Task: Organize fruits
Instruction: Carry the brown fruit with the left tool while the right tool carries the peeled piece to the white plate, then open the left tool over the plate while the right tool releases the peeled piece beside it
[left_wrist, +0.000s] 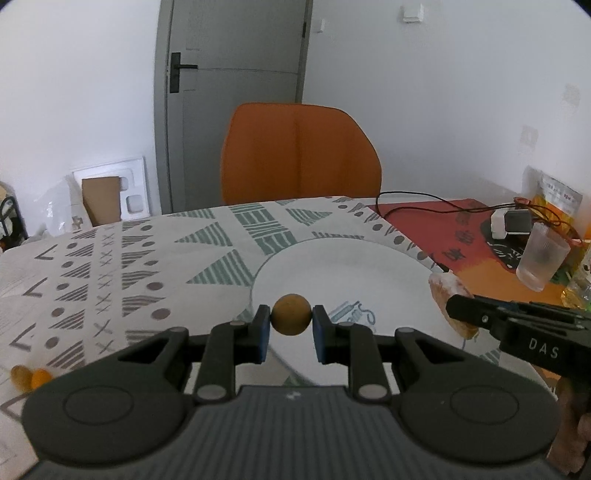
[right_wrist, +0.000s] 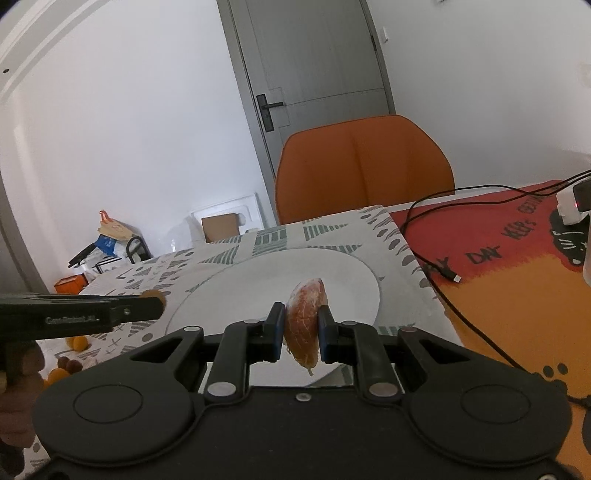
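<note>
My left gripper (left_wrist: 291, 321) is shut on a small round brown fruit (left_wrist: 291, 314), held over the near rim of a white plate (left_wrist: 347, 266). My right gripper (right_wrist: 302, 325) is shut on a peeled orange segment (right_wrist: 304, 321), held above the same white plate (right_wrist: 258, 284). In the left wrist view the right gripper (left_wrist: 452, 308) comes in from the right with the segment (left_wrist: 445, 286) at its tip. The right wrist view shows the left gripper (right_wrist: 157, 301) entering from the left, with the brown fruit (right_wrist: 151, 294) mostly hidden behind it.
Small orange fruits (left_wrist: 31, 376) lie on the patterned cloth (left_wrist: 110, 266) at the near left, with darker ones (right_wrist: 70, 365) beside them. An orange chair (left_wrist: 299, 155) stands behind the table. On the red mat (right_wrist: 498, 266) to the right are a plastic cup (left_wrist: 541, 260), a black cable (right_wrist: 436, 236) and a charger (left_wrist: 511, 223).
</note>
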